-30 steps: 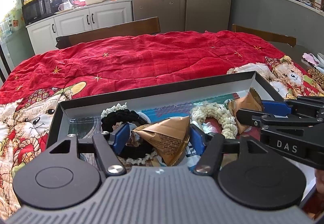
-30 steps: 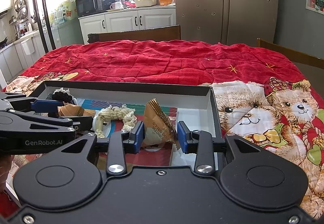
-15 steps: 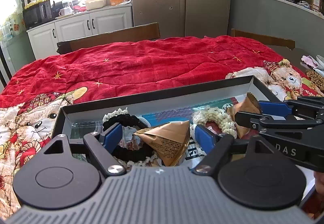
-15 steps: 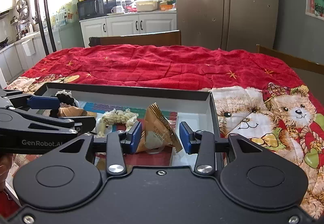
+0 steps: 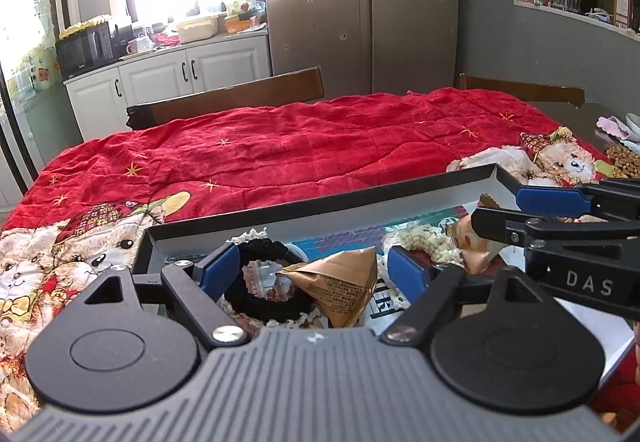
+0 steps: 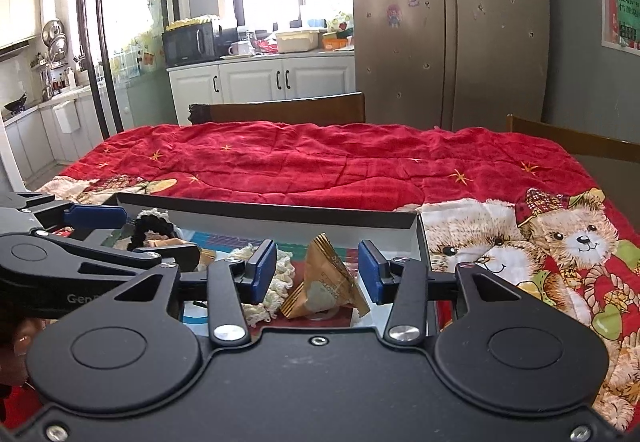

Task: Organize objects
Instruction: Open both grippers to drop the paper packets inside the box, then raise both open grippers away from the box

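A shallow black-rimmed tray lies on the red quilt and holds small items. In the left wrist view my left gripper is open above a gold pyramid packet and a black scrunchie. In the right wrist view my right gripper is open around a second gold pyramid packet, its pads apart from it. A cream scrunchie lies just left of that packet, and it also shows in the left wrist view. The tray's far rim shows in the right wrist view.
The red teddy-bear quilt covers the table beyond the tray. Wooden chairs stand at the far side. A fridge and white cabinets are behind. Small items lie at the table's right edge.
Both grippers have opened wider, letting go of their gold packets, and have pulled back and up from the tray. The packets rest in the tray.
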`<state>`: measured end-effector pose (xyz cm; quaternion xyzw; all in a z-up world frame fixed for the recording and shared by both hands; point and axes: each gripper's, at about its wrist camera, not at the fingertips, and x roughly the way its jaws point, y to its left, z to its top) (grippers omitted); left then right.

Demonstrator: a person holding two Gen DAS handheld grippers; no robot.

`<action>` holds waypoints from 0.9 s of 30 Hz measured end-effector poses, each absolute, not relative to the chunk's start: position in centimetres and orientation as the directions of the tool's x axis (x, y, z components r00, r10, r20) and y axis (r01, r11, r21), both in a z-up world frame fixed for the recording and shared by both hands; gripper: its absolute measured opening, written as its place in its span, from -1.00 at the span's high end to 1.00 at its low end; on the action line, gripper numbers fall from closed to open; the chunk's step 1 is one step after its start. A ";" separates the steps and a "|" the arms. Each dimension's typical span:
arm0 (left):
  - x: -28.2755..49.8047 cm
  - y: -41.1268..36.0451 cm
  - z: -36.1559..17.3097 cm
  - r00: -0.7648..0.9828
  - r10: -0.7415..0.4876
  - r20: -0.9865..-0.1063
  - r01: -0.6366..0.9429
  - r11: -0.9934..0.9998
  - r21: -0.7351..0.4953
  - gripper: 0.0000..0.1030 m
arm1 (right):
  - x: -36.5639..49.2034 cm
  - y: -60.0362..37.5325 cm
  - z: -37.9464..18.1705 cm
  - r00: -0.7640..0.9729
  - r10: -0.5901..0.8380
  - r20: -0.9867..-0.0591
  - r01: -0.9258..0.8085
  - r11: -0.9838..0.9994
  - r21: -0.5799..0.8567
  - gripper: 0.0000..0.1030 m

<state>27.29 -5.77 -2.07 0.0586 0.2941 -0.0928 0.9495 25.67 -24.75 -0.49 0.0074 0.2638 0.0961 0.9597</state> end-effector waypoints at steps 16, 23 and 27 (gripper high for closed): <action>24.4 -4.4 0.3 0.829 -0.144 -0.540 0.206 0.977 0.056 -0.76 | 22.8 -25.2 1.7 0.852 0.189 -0.488 -0.185 0.981 0.057 0.16; 22.3 -4.1 1.4 0.846 -0.142 -0.514 0.213 0.974 0.081 -0.79 | 20.7 -25.4 2.7 0.856 0.190 -0.480 -0.195 0.980 0.039 0.16; 21.2 -4.0 2.0 0.852 -0.148 -0.502 0.223 0.970 0.092 -0.80 | 19.5 -25.2 3.1 0.857 0.194 -0.478 -0.207 0.978 0.026 0.16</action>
